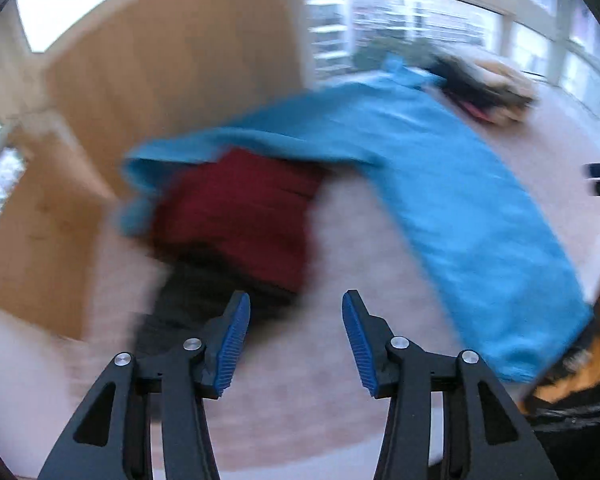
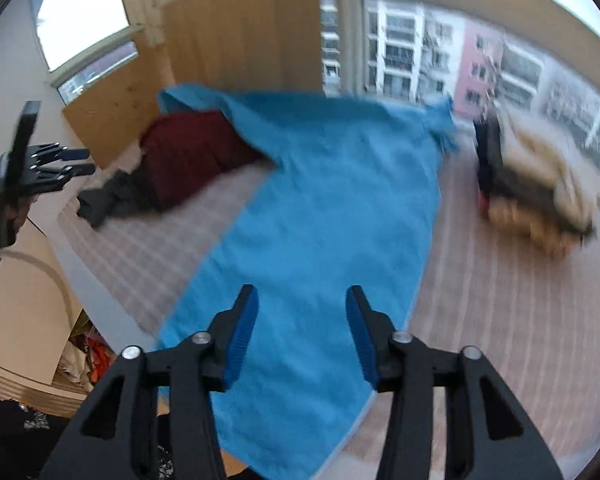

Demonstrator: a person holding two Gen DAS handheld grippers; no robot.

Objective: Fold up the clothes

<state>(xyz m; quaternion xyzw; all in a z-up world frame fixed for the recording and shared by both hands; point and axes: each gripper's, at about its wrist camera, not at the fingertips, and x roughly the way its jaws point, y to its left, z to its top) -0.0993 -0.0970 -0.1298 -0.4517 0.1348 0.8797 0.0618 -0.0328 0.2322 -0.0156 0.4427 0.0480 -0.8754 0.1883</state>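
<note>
**A big blue cloth lies open on the bed**

The blue cloth [image 2: 324,216] lies spread out long on the striped bed [image 2: 500,300]. Its near end hangs a little over the near edge of the bed. Its far left corner rests on top of a dark red cloth [image 2: 192,152]. A dark grey cloth [image 2: 108,200] lies just beside the red one, nearer to us. On the far right sits a pile of clothes [image 2: 540,184], well apart from the blue cloth.

The right tongs [image 2: 302,320] hang over the near end of the blue cloth. They are wide and hold nothing. The left tongs [image 1: 296,328] hang over the bare bed, near the grey cloth. They are wide too and hold nothing.

The blue cloth looks soft, fluffy and floppy. It will bend and droop when lifted, and it will not break. It looks thick, so it may feel a bit heavy. Good spots to grab are the two near corners or the edges, where the tongs can pinch the cloth.

The pictures are blurry, so small folds are hard to see.
</note>
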